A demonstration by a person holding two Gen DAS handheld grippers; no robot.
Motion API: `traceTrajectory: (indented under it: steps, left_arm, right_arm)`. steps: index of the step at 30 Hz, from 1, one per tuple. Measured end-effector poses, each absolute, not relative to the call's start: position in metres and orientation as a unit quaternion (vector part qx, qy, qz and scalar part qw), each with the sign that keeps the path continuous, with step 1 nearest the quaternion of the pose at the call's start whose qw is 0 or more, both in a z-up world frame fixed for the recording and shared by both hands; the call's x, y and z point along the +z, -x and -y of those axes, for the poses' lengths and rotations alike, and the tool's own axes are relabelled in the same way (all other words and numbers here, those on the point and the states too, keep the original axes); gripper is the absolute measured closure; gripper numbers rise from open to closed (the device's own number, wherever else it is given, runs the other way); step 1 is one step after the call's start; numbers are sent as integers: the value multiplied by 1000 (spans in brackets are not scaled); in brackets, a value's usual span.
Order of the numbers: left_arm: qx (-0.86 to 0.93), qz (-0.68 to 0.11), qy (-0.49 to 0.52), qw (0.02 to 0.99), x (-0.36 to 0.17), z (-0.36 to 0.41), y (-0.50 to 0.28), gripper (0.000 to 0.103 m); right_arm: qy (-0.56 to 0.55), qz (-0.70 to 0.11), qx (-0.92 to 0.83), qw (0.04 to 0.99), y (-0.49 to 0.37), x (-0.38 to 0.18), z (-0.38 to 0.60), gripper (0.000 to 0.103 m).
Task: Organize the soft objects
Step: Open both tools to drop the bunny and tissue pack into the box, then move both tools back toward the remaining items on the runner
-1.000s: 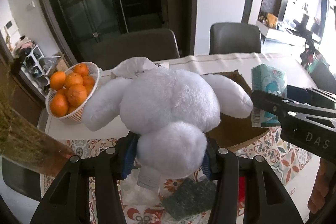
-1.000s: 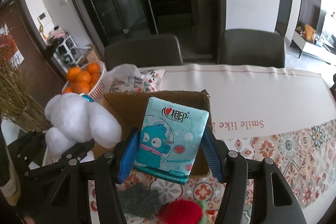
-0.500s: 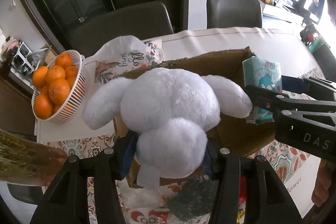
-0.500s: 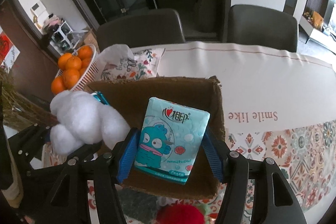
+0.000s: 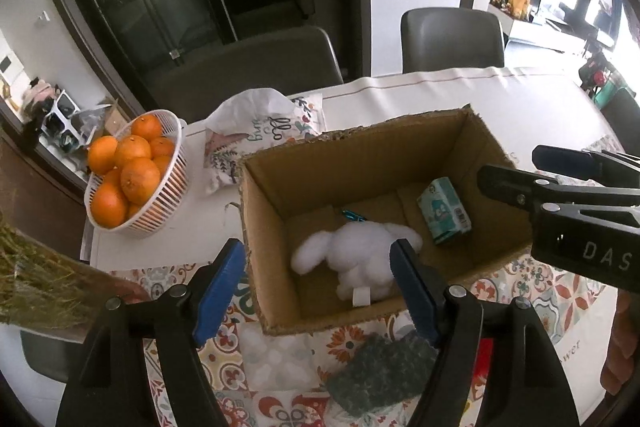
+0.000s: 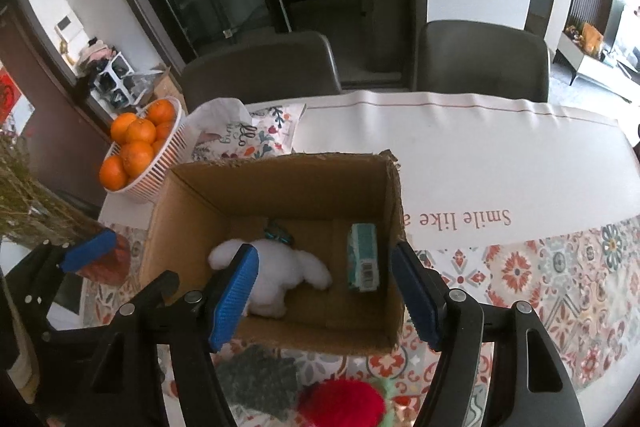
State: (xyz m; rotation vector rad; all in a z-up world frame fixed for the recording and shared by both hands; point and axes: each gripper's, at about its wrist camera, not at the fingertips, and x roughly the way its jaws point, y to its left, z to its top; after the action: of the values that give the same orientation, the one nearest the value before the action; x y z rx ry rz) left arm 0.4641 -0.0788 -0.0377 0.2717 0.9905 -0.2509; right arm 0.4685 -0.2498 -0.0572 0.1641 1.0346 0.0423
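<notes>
Both grippers hung above the box point(image 5: 400, 143), and each one had its fingers spread wide with nothing between them; the left gripper point(image 5: 320, 291) was over the near left part of the box, the right gripper point(image 6: 326, 295) over its near right part, so each stood above the thing that lay under it.

The plush point(image 5: 360, 255) lay on the box floor, toward the near left side, with its ears spread to both sides; a small teal clip point(image 6: 278, 231) showed just behind it. The tissue pack point(image 6: 363, 257) lay on the floor too, close to the right wall and apart from the plush. I judged that the two were put side by side so that each had its own place and the floor between them and the far wall stayed free for more things.

Outside the box, on the patterned cloth of the table point(image 6: 500, 163), a dark green sponge point(image 5: 380, 367) lay just before the near wall; a red soft thing point(image 6: 344, 403) lay beside it, only partly in view. These seemed to me the next things to collect, being soft and near the fingers. The basket point(image 5: 160, 203) of oranges and the printed bag point(image 5: 260, 135) stood behind the box on the left; I judged that the basket was not part of the sorting.
</notes>
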Motion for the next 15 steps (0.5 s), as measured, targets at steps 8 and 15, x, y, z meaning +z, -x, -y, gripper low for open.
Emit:
traceTrajectory:
  steps: [8,15]
  left_arm:
    - [-115,-455,-121,875,-17,67,-430,27]
    - [-111,-451,-123,877,-10,51,-399,27]
  right_arm:
    - [-58,-460,9,886,-430,-26,239,33]
    - [-39,-450,0,892,-399,-14,224,33]
